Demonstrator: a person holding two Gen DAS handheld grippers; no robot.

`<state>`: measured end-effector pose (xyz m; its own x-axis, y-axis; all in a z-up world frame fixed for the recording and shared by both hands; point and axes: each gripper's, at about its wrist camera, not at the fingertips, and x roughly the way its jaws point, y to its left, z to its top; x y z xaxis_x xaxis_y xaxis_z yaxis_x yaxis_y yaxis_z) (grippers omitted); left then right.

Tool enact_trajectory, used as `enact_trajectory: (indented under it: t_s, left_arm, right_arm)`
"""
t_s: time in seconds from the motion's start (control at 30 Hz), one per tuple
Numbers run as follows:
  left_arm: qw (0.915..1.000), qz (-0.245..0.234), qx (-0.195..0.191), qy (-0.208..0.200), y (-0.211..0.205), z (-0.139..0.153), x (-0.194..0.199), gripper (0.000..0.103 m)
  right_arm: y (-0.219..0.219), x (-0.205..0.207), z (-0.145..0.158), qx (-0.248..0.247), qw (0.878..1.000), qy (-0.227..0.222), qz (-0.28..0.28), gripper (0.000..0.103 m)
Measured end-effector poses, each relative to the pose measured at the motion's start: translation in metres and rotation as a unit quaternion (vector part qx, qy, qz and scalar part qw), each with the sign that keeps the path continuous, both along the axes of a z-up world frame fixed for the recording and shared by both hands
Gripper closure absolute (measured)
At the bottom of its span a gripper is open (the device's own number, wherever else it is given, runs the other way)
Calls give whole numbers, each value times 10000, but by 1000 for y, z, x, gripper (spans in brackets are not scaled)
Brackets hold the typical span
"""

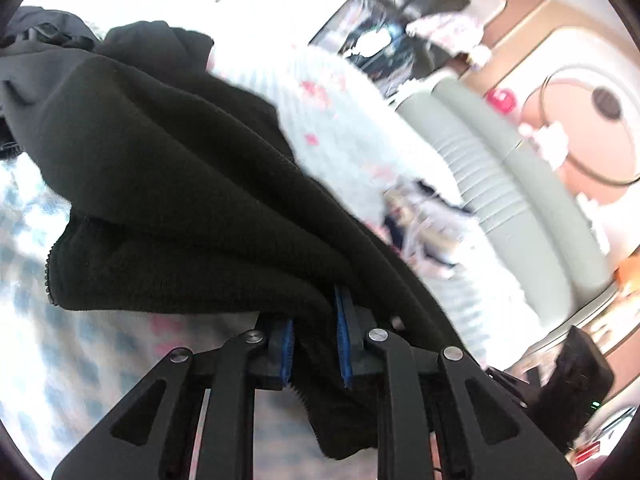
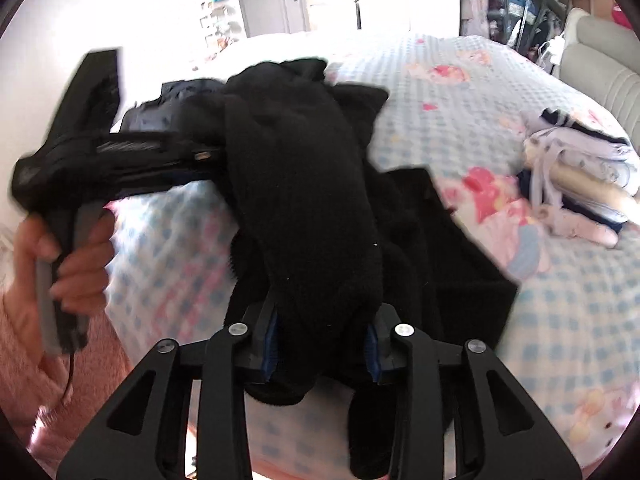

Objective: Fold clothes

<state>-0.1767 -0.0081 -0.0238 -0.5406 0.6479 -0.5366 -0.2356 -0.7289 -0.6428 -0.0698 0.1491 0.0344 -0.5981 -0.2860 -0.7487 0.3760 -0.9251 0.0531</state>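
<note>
left gripper [image 1: 316, 344] clamping black fleece garment [image 1: 168, 184], held sideways | right gripper [image 2: 322, 346] gripping thick bunch, pointing across bed [image 2: 460, 92]

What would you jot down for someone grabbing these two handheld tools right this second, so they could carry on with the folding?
Left gripper: jaws shut on the black fleece garment, near a zipper edge.
Right gripper: jaws shut on a thick bunch of the same fleece garment.
The garment hangs bunched between both tools above the checked bed cover, partly draped on it.
A stack of folded clothes sits on the bed to the right.
Done: some pieces appear folded already. Left: spread this fleece flat, fold it, probably add it to the stack.
</note>
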Motion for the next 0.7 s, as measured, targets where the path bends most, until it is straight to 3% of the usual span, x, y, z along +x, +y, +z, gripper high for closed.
enact_trajectory:
  t_s: [0.07,0.2,0.3,0.5,0.57,0.7]
  left_arm:
    - [9996,57,262,113,-8,11,15,90]
    - [9983,256,408,333,-39,14,46,90]
    - [9969,432,632,183,-75,-3,57,90]
    - [9944,720,693,347,-65,15,50,91]
    - [9924,804,840,411,-73,20,47,91]
    - [9936,895,634,281,-74,15,46,90]
  right_arm:
    - [-4,2,14,80,9997,203,83,65]
    - [-12,1,31,-450,9979,142,434,42]
    - [-34,2,36,-569,9945,138,863,33]
    - [-95,-4,33,-96,9869,344,1572,32]
    - [-119,-8,29,151,9806,336,1925,33]
    - [-164,-19,20,646,9654,345,2503,32]
